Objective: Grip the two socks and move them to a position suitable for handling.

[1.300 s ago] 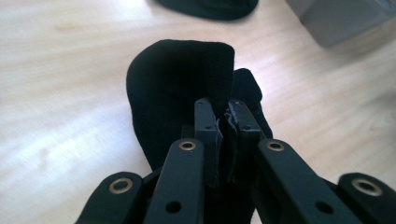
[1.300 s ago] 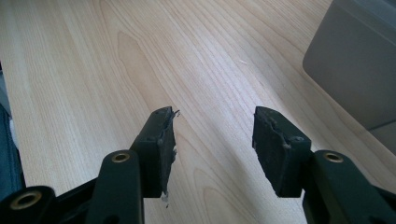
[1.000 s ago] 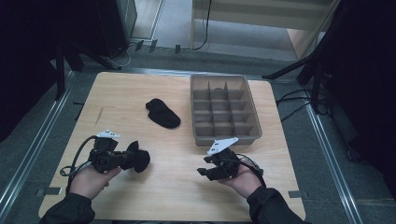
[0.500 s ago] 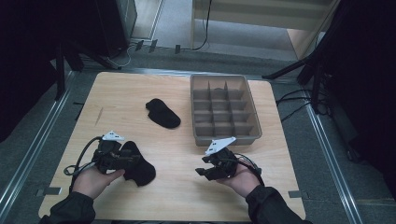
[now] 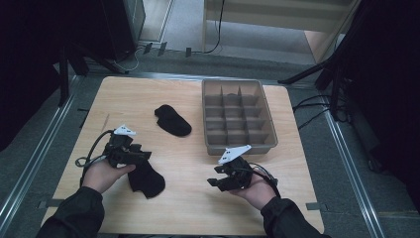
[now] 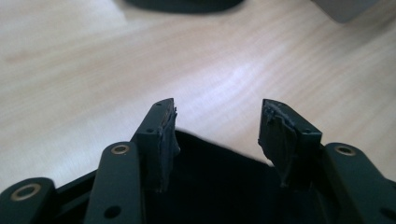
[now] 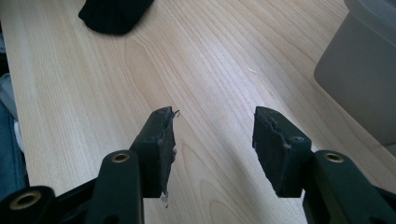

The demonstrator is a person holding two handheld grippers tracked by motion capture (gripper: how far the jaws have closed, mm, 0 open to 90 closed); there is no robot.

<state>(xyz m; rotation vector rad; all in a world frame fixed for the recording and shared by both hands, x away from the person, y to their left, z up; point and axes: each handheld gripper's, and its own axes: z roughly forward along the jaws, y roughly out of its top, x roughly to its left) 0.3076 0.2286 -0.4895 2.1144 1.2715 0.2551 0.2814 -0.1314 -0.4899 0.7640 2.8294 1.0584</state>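
Under my left gripper (image 5: 141, 154) lies the near sock (image 5: 146, 179), flat on the table (image 5: 193, 208), its dark cloth running back beneath the jaws in the left gripper view. Those jaws have just been opening; they stand wide now, and the pads (image 6: 164, 140) press on nothing, though sock (image 6: 219, 186) sits low between them. I hold nothing on that side. My right gripper (image 5: 218, 179) hovers over bare wood, jaws also wide apart and empty, with the tray (image 5: 237, 146) just beyond it and to its right. The far sock (image 5: 172, 120) lies ahead of the left gripper, well apart from it and left of the tray.

My worry is the cloth. It may cling to the worn pad rubber, so if I lift the left gripper away fast, a fold could snag and drag the sock out of shape. If I reach across with the right gripper, its trailing cable could sweep the sock too. And a shallow pinch would catch one layer only, letting the rest flop loose.
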